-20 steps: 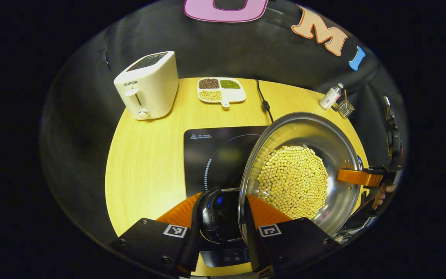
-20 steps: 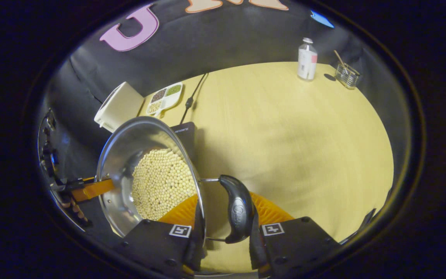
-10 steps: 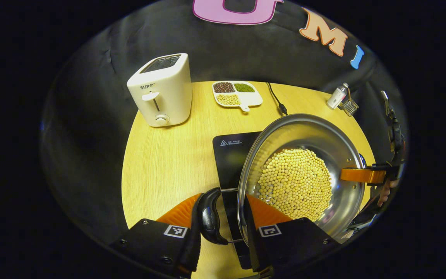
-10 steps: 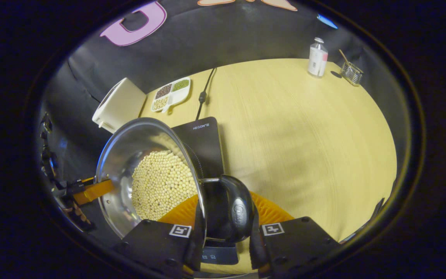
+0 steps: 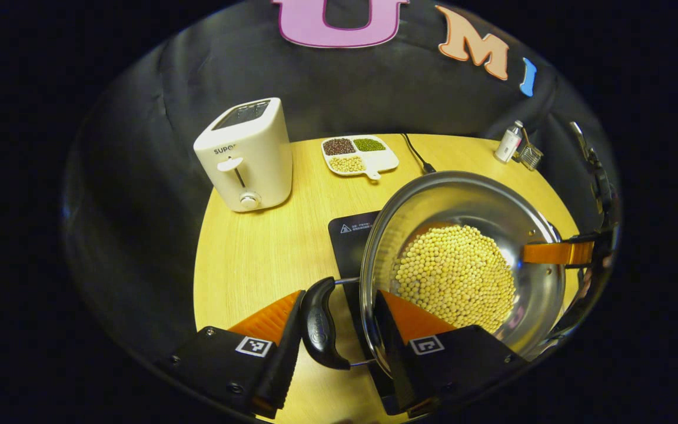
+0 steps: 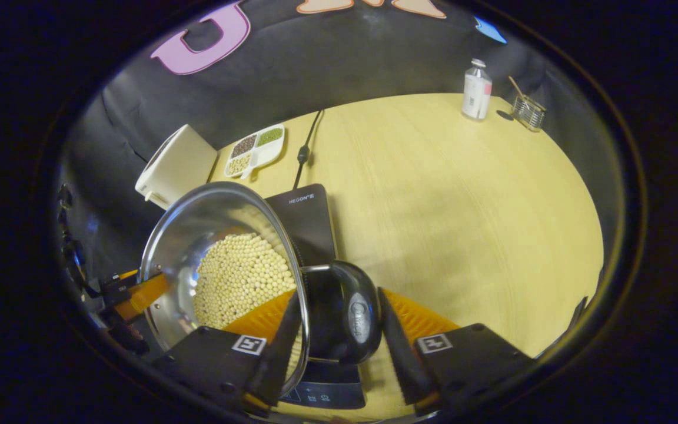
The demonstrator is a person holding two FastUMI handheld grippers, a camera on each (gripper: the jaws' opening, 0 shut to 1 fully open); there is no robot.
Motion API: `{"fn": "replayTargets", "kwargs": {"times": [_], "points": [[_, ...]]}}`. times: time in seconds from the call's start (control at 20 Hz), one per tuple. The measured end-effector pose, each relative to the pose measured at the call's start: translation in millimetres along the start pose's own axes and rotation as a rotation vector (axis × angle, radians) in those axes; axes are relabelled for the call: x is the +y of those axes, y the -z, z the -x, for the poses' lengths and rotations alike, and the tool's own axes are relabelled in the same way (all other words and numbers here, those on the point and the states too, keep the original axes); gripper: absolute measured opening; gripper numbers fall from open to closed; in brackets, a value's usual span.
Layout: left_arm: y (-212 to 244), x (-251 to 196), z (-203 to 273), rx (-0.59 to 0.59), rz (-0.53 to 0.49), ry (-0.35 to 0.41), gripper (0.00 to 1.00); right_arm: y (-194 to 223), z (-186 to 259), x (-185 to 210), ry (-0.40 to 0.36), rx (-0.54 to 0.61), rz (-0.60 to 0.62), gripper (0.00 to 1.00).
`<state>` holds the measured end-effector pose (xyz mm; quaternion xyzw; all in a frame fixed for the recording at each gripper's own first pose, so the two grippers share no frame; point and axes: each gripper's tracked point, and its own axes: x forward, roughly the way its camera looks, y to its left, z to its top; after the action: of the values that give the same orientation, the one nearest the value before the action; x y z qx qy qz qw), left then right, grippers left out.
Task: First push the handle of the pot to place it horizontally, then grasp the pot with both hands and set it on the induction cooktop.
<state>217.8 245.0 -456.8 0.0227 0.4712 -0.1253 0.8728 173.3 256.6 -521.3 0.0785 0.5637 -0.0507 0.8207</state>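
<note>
Since half a second ago the left gripper and right gripper have spread open, now loosely straddling the bean-heavy, slick steel pot at its handles, 9 and 3 o'clock.

Left gripper — jaws parted, one finger either side of a pot handle, not pressing it. Right gripper likewise, jaws spread around the opposite handle — each gripper's fingers point forward and down.
</note>
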Motion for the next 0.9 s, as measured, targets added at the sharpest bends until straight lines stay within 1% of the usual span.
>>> {"fn": "replayTargets", "kwargs": {"times": [0.05, 0.1, 0.15, 0.2, 0.35, 0.5, 0.55, 0.6, 0.8, 0.85, 0.9], "points": [[-1.2, 2.7, 1.8, -0.019, -0.018, -0.026, 0.72, 0.3, 2.8, -0.2, -0.009, -0.003, -0.001, 0.8], [-3.8, 5.6, 3.1, -0.038, -0.025, -0.05, 0.75, -2.7, 6.0, -0.7, -0.017, -0.02, -0.007, 0.88], [-8.2, 6.7, 7.1, -0.07, -0.02, -0.066, 0.81, -7.4, 10.5, -1.9, -0.023, -0.042, -0.017, 0.93], [-12.0, 8.7, 10.3, -0.092, -0.013, -0.077, 0.84, -9.3, 13.7, -2.2, -0.032, -0.053, -0.025, 0.94], [-26.2, 14.0, 21.9, -0.162, -0.011, -0.124, 0.87, -12.8, 25.4, -6.3, -0.038, -0.094, -0.03, 0.94], [-48.2, 16.7, 45.7, -0.248, -0.064, -0.19, 0.87, -28.9, 43.0, -10.1, -0.064, -0.168, -0.035, 0.94], [-56.2, 16.9, 54.8, -0.275, -0.081, -0.214, 0.87, -31.4, 48.4, -10.8, -0.084, -0.183, -0.036, 1.0], [-61.0, 12.4, 64.7, -0.294, -0.091, -0.231, 0.87, -33.8, 55.3, -12.3, -0.102, -0.191, -0.038, 0.94], [-82.9, -18.9, 111.0, -0.395, -0.126, -0.283, 0.87, -51.7, 84.1, -30.2, -0.165, -0.276, -0.033, 0.93], [-88.8, -29.6, 122.2, -0.422, -0.134, -0.291, 0.87, -54.2, 93.5, -33.5, -0.184, -0.298, -0.028, 0.99], [-91.0, -41.7, 134.2, -0.44, -0.137, -0.303, 0.86, -54.7, 108.9, -35.1, -0.214, -0.321, -0.022, 0.99]]}}
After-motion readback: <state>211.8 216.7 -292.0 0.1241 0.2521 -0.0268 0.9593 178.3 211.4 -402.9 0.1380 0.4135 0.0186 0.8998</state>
